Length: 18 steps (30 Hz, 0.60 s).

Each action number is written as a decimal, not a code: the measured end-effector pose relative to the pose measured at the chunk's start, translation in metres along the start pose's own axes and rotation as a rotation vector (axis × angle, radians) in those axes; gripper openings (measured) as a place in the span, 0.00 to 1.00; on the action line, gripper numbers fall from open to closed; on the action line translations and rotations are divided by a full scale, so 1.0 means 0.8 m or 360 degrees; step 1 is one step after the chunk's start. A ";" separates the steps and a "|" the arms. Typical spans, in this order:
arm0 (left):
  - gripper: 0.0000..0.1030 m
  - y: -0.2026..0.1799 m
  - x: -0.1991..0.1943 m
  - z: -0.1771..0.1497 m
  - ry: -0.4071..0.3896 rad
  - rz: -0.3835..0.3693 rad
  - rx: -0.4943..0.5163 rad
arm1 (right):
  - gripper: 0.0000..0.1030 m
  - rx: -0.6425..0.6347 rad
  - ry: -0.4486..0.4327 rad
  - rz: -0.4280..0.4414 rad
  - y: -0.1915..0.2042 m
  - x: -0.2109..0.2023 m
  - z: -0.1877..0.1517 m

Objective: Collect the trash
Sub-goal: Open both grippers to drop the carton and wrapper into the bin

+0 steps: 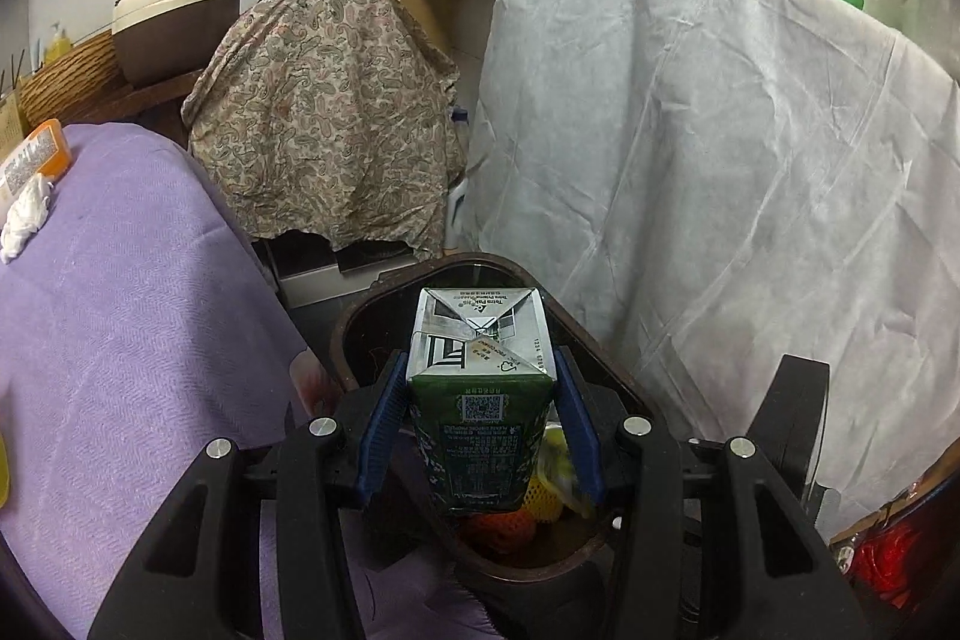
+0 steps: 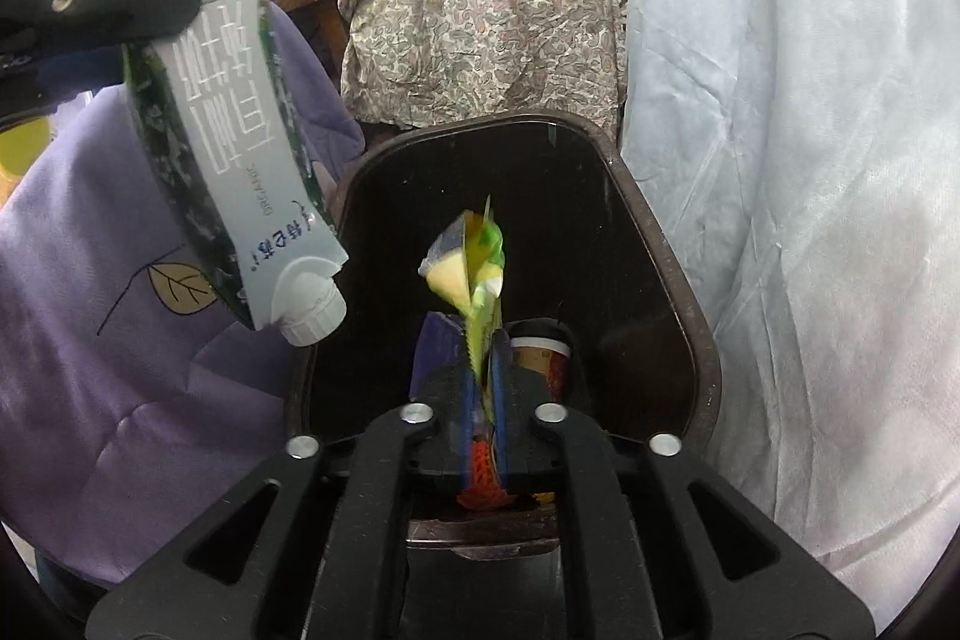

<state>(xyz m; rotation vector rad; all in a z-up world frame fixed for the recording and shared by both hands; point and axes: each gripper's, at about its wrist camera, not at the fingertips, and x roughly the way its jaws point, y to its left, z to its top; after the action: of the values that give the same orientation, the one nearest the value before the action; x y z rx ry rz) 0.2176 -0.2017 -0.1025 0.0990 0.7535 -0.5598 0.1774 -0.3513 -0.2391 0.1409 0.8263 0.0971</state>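
Left gripper [image 1: 480, 424] clamps milk carton [image 1: 480, 400] above bin [image 2: 660, 244]; right gripper [image 2: 485, 400] pinches yellow wrapper [image 2: 474, 274].

Left gripper [image 1: 480, 424]: clamped on a green carton [image 1: 477, 400], held bottom-end out
Bin [image 1: 600, 358]: dark, open, directly below the carton
Purple cloth [image 1: 120, 310]: left of the bin

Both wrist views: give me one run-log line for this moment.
left gripper: shut on milk carton, over trash bin | right gripper: shut on yellow wrapper, over bin | neither dropped yet
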 end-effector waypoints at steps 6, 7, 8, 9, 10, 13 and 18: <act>0.47 -0.001 0.013 0.001 0.0037 0.0005 0.0003 | 0.59 0.0015 -0.0067 -0.0048 0.000 -0.018 -0.008; 0.47 -0.002 0.017 0.001 0.0048 0.0001 0.0002 | 0.61 0.0023 -0.0065 -0.0043 -0.001 -0.019 -0.009; 0.47 -0.003 0.022 0.001 0.0066 -0.0008 0.0002 | 0.62 0.0030 -0.0066 -0.0037 -0.001 -0.020 -0.009; 0.47 -0.005 0.026 0.003 0.0078 -0.0011 0.0004 | 0.64 0.0031 -0.0068 -0.0034 -0.001 -0.022 -0.010; 0.47 -0.007 0.030 0.004 0.0089 -0.0012 0.0009 | 0.65 0.0027 -0.0072 -0.0037 0.000 -0.025 -0.012; 0.47 -0.013 0.042 0.007 0.0108 -0.0018 0.0032 | 0.69 0.0012 -0.0090 -0.0065 0.002 -0.036 -0.016; 0.47 -0.019 0.060 0.008 0.0131 -0.0052 0.0063 | 0.70 0.0051 -0.0089 -0.0068 -0.001 -0.051 -0.026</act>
<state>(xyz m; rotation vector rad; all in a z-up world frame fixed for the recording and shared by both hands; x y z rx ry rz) 0.2422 -0.2377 -0.1279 0.1473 0.8254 -0.6049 0.1349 -0.3563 -0.2236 0.1553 0.7751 0.0394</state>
